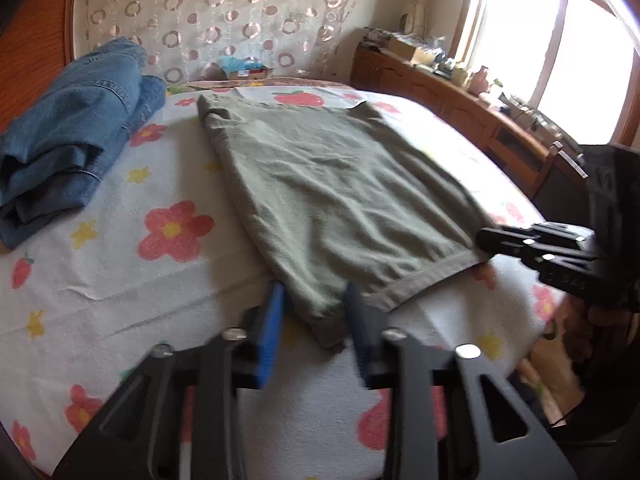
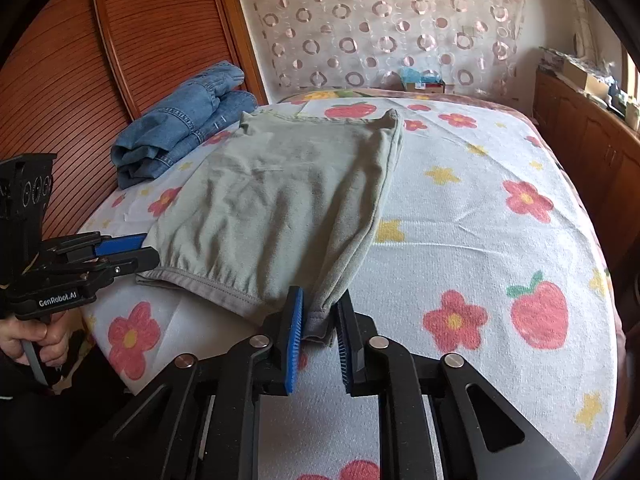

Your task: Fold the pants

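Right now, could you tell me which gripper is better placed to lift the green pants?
Right, probably: the right gripper looks closed on the green pants' near corner; the left gripper stands wider around its corner.

— What does the room look like?
— A bed under a white flowered cover (image 2: 500, 240), with a ribbed wooden panel (image 2: 120, 60) on one side.
— And behind?
— A pale curtain with ring patterns (image 1: 216, 20). A bright window (image 1: 540, 48) shines above a cluttered low wooden cabinet (image 1: 440, 96).
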A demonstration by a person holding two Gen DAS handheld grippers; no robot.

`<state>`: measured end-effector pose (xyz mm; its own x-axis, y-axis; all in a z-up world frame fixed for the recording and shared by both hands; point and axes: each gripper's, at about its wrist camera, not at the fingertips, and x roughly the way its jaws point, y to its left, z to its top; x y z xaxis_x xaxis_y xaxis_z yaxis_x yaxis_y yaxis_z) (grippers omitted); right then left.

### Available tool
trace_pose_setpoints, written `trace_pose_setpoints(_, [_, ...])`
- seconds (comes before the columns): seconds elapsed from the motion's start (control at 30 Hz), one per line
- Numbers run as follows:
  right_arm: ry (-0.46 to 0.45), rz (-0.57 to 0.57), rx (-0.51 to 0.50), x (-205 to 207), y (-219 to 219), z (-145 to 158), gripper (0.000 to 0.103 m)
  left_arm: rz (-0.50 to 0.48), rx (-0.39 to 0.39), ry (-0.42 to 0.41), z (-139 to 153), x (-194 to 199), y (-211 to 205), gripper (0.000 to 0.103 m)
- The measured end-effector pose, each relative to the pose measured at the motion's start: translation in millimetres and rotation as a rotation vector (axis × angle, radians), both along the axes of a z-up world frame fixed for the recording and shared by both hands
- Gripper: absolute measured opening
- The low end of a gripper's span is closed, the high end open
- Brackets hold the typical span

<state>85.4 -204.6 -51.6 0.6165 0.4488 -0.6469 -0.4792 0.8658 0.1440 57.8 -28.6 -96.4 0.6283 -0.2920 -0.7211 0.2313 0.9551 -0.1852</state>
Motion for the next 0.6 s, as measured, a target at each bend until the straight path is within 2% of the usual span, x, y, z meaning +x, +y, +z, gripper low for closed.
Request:
trace_pose_setpoints(0.07, [-0.001,0.001,0.018,-1,-1,-1,0.012,-0.012,0.016,-0.007,1,-1,-5,0.014])
trace_pose_setpoints(0.17, [-0.004,-0.004,0.034,-2,-3,-1,0.011,-0.016,0.042,-0.021,4,-4,-9,0.006])
trace_pose_setpoints(0.4, [-0.018,0.008,0.071,-12,-4,10,0.01,-0.031,-0.003,-0.078,32,-13,-1,0.005])
trace_pose_setpoints(0.6, [-0.054,0.026,0.096,-31,-7,33,0.01,-0.054,-0.011,-0.144,63,-28,-2,0.005])
